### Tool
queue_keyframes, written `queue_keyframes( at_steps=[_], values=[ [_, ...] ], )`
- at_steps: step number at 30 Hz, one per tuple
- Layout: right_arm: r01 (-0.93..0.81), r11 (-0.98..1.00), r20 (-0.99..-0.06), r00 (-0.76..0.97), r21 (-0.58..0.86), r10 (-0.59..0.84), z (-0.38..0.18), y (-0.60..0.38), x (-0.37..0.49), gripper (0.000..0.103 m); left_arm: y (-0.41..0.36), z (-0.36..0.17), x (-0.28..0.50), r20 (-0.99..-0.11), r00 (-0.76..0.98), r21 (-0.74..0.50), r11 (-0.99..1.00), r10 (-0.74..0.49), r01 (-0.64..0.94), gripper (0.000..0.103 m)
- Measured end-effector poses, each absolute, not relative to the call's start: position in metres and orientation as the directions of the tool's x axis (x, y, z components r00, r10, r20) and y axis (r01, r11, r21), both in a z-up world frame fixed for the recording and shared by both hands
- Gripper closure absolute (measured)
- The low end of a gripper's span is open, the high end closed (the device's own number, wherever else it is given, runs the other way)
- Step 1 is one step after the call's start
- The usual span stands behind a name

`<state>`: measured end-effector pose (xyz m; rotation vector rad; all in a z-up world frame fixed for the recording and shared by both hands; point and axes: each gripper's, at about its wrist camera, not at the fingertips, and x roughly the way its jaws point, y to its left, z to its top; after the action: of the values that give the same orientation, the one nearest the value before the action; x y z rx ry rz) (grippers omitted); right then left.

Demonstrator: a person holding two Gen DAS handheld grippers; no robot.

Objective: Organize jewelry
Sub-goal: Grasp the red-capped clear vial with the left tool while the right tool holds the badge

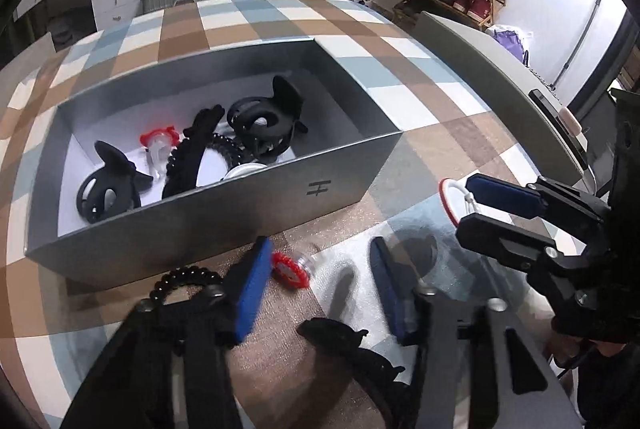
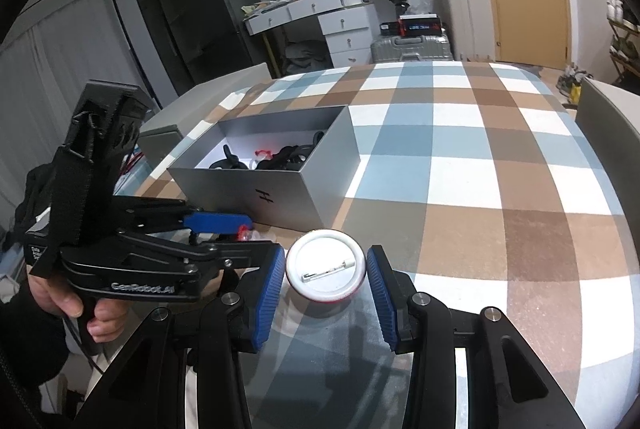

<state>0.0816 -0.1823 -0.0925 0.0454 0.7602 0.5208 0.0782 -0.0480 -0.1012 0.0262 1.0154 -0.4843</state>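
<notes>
A grey open box (image 1: pixel 248 201) on the checked tablecloth holds black hair claws (image 1: pixel 264 117), a black beaded bracelet and a red-topped piece (image 1: pixel 158 139). My left gripper (image 1: pixel 320 289) is open above the cloth in front of the box, beside a small red-and-clear piece (image 1: pixel 290 267), a black bead bracelet (image 1: pixel 184 279) and a black hair claw (image 1: pixel 352 345). My right gripper (image 2: pixel 327 289) has its blue pads on either side of a round white pin badge (image 2: pixel 326 269), pin side up, and holds it. The badge also shows in the left wrist view (image 1: pixel 454 199).
The box stands in the right wrist view (image 2: pixel 288 185) ahead and left of the badge. A grey lid or board (image 1: pixel 500 69) lies at the table's right edge. A dresser, suitcases and a shoe rack stand behind the table.
</notes>
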Motion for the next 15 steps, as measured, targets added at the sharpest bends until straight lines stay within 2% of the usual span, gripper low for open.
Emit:
queue_keyframes(
  at_steps=[1, 8, 15],
  values=[
    [-0.435, 0.872, -0.645, 0.603, 0.226, 0.468, -0.092, -0.182, 0.082, 0.062, -0.048, -0.103, 0.079, -0.828, 0.424, -0.194, 0.896, -0.368, 0.398, 0.078],
    [-0.442, 0.870, -0.651, 0.597, 0.221, 0.469, -0.092, -0.177, 0.080, 0.062, -0.053, -0.101, 0.076, -0.835, 0.435, -0.149, 0.900, -0.336, 0.410, 0.078],
    [-0.445, 0.868, -0.638, 0.607, 0.221, 0.474, -0.082, -0.175, 0.078, 0.062, -0.052, -0.086, 0.064, -0.807, 0.468, -0.151, 0.892, -0.360, 0.426, 0.078]
  ],
)
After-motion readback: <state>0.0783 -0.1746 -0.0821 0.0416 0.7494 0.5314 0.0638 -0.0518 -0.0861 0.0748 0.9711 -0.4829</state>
